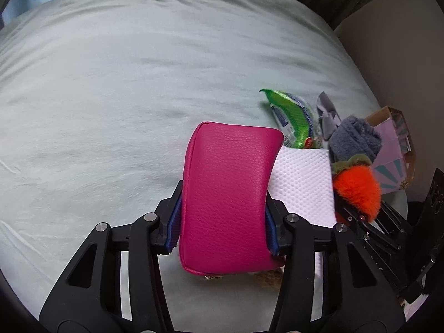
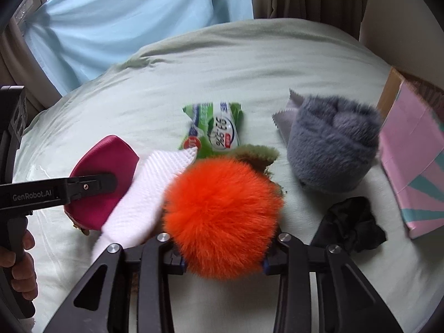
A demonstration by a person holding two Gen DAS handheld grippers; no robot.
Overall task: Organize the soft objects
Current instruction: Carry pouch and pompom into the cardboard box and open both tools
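Note:
My left gripper [image 1: 223, 216] is shut on a magenta leather pouch [image 1: 227, 188], its blue pads pressing both sides; the pouch hangs just above the pale green bedsheet [image 1: 111, 97]. My right gripper [image 2: 222, 260] is shut on a fluffy orange pompom [image 2: 222, 213] with a green furry top [image 2: 258, 152], and the fur hides its fingertips. In the right wrist view the pouch [image 2: 94, 161] sits at the left with a left-gripper finger across it. A white paper towel [image 2: 144, 194] lies between pouch and pompom.
On the sheet lie a green wipes pack [image 2: 219, 130], a grey furry bundle [image 2: 333, 149], a grey cloth [image 2: 288, 116] and a crumpled black fabric [image 2: 349, 224]. A pink and teal box [image 2: 410, 166] stands at the bed's right edge. Blue curtain behind.

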